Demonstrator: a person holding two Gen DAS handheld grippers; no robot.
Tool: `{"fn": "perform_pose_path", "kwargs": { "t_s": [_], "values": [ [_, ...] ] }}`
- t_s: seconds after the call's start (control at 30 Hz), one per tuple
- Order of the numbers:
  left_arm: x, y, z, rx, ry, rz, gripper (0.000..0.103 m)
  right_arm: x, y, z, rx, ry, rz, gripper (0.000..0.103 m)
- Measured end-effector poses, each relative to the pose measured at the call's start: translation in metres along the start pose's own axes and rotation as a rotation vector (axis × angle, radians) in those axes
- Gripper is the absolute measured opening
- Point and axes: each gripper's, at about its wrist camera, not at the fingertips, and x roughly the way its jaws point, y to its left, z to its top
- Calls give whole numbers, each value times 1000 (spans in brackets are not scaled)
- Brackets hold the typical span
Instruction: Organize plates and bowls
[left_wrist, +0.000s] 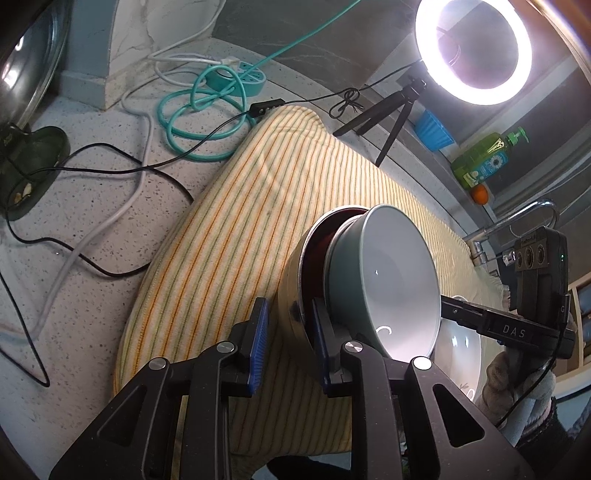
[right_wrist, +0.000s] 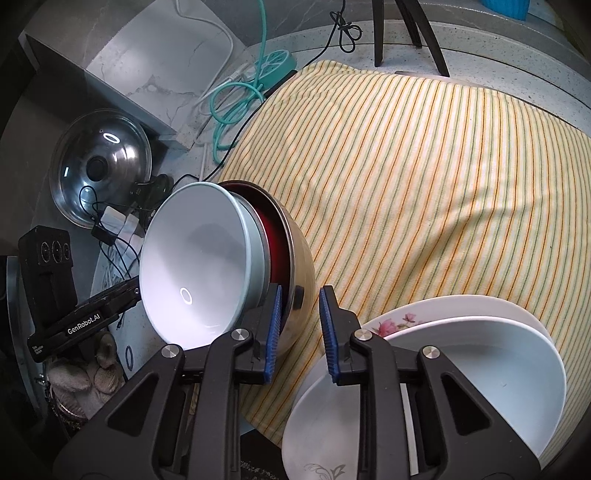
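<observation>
Left wrist view: other gripper's body reads "DAS"; right wrist view shows "GenRobot.AI" on the left one. Around: ring light (left_wrist: 473, 50), soap bottle (left_wrist: 484, 158), teal cable (left_wrist: 201, 122), pot lid (right_wrist: 100, 168), plates (right_wrist: 461, 373) bottom right on the striped cloth (right_wrist: 424, 192) over the table. Nested bowls (left_wrist: 384, 273) are tilted on their side. Left gripper (left_wrist: 290, 349) w/ jaws straddling the steel bowl's wall, pads not clearly touching. Right gripper (right_wrist: 301, 334) likewise, jaws narrow, on the opposite rim.
</observation>
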Motion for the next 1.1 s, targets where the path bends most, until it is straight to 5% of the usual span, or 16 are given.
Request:
{"fn": "perform_pose_path", "kwargs": {
  "t_s": [1.1],
  "values": [
    [2, -3, 2, -11, 10, -24, 10, 1, 4, 2, 17, -6, -14, 16]
  ]
}}
